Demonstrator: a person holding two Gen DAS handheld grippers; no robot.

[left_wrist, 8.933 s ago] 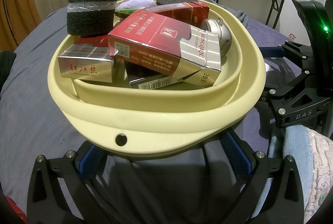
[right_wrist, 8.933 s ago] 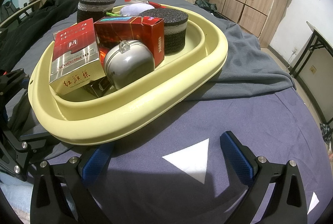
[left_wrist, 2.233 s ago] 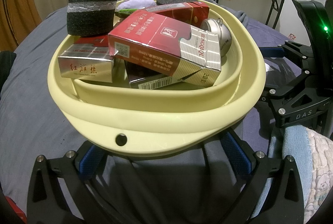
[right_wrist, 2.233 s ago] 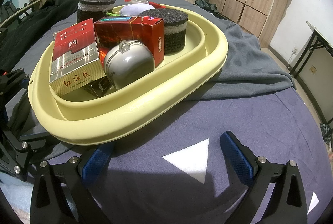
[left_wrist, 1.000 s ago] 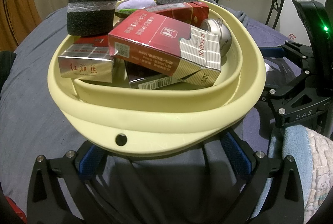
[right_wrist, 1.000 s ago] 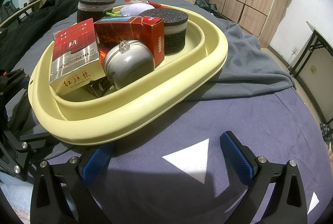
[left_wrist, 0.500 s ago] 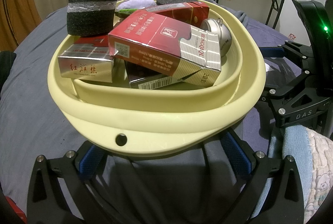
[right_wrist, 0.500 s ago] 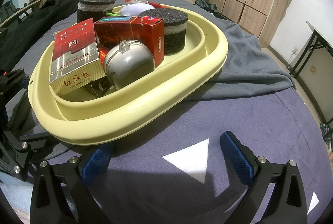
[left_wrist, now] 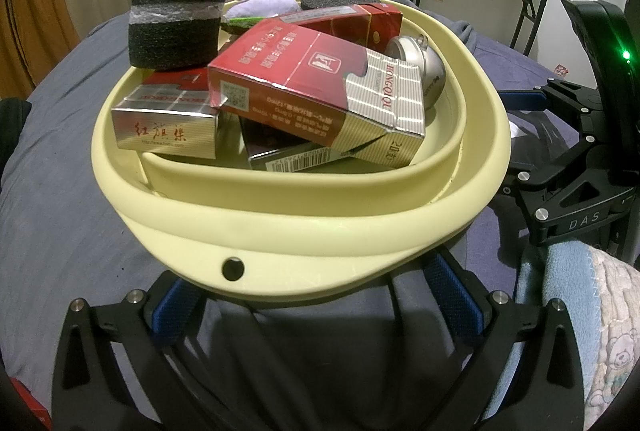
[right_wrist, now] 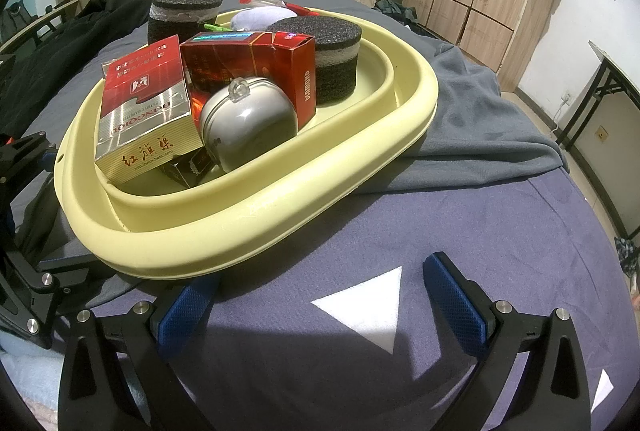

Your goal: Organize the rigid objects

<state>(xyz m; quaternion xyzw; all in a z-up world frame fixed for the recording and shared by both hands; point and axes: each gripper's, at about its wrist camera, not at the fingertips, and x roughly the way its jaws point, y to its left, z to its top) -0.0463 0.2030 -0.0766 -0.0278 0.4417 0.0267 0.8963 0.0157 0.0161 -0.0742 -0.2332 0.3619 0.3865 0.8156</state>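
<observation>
A yellow basin (right_wrist: 248, 227) rests on the bed (right_wrist: 460, 231), holding cigarette boxes (left_wrist: 316, 91), two foam rolls (left_wrist: 174, 29) and a silver case (right_wrist: 248, 121). The left gripper (left_wrist: 316, 301) and right gripper (right_wrist: 320, 299) sit at the basin's near rim, both spread wide and holding nothing.

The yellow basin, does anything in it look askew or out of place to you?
Yes. In the yellow basin, the red HONGQIQU pack lies tilted across other boxes, not flat, and the silver round case leans on edge against the red box.
</observation>
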